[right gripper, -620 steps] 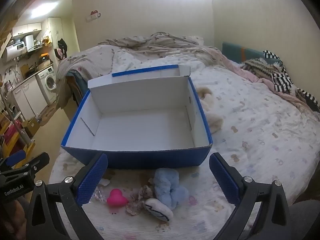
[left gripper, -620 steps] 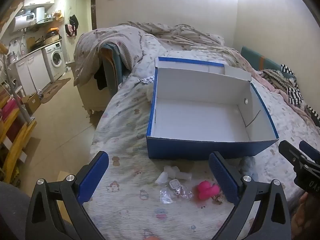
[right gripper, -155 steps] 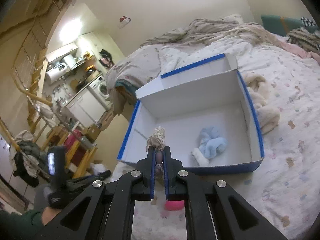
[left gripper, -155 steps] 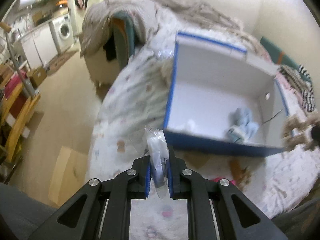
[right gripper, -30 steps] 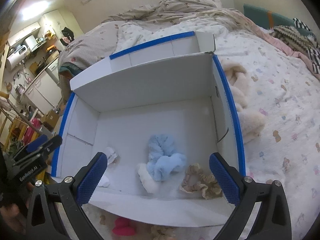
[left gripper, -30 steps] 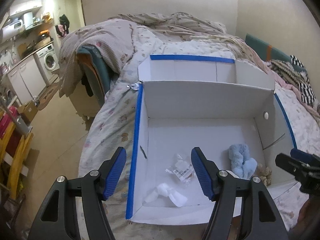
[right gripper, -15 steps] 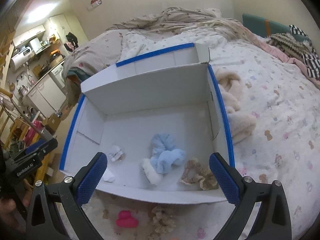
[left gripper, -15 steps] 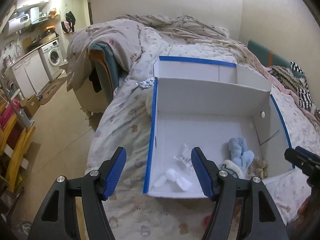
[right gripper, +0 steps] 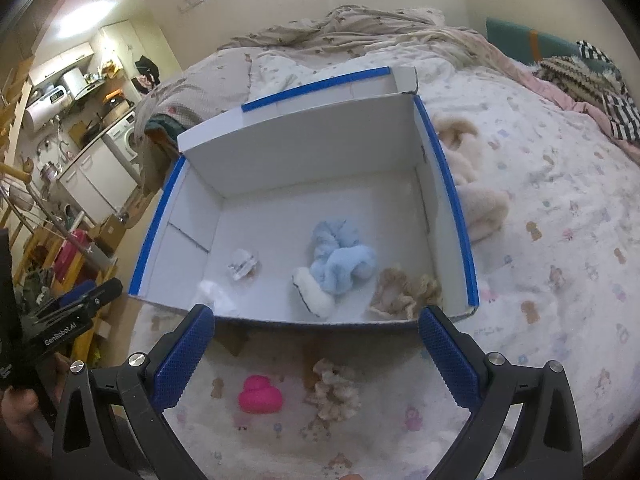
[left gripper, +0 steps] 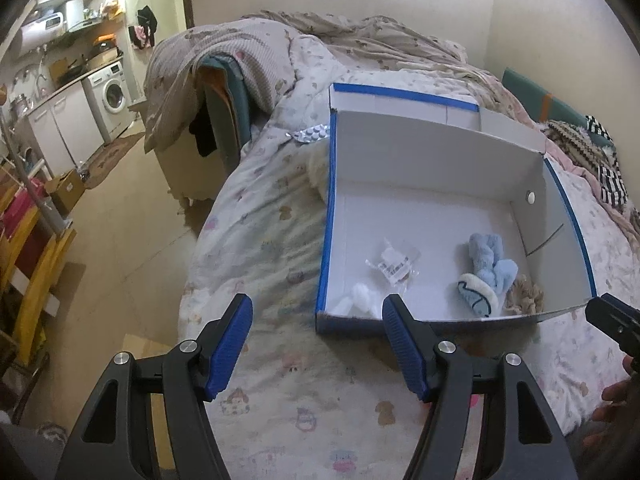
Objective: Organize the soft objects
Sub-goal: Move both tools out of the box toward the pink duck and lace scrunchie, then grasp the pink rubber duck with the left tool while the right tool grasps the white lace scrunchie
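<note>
A blue-edged white box (left gripper: pixel 440 164) (right gripper: pixel 304 152) lies open on the bed. Inside lie a light blue fluffy scrunchie (right gripper: pixel 340 256) (left gripper: pixel 486 264), a beige scrunchie (right gripper: pixel 404 288) (left gripper: pixel 524 294), a clear packet (left gripper: pixel 396 264) (right gripper: pixel 242 264) and a white soft piece (left gripper: pixel 360 300) (right gripper: pixel 214 294). On the sheet in front of the box lie a pink heart-shaped object (right gripper: pixel 260 394) and a cream scrunchie (right gripper: pixel 334 394). My left gripper (left gripper: pixel 316 340) is open and empty, low in front of the box's left corner. My right gripper (right gripper: pixel 316 354) is open and empty above the pink object and the cream scrunchie.
A cream plush throw (right gripper: pixel 476 196) lies right of the box. A pill blister pack (left gripper: pixel 310 134) lies at the box's far left corner. The bed edge drops to the floor (left gripper: pixel 120 248) on the left. Crumpled bedding (left gripper: pixel 360 44) and a striped cloth (right gripper: pixel 616 108) lie farther back.
Both grippers have pulled back from over the box toward the near bed edge, staying open. The pink object and cream scrunchie have come further into the right wrist view.
</note>
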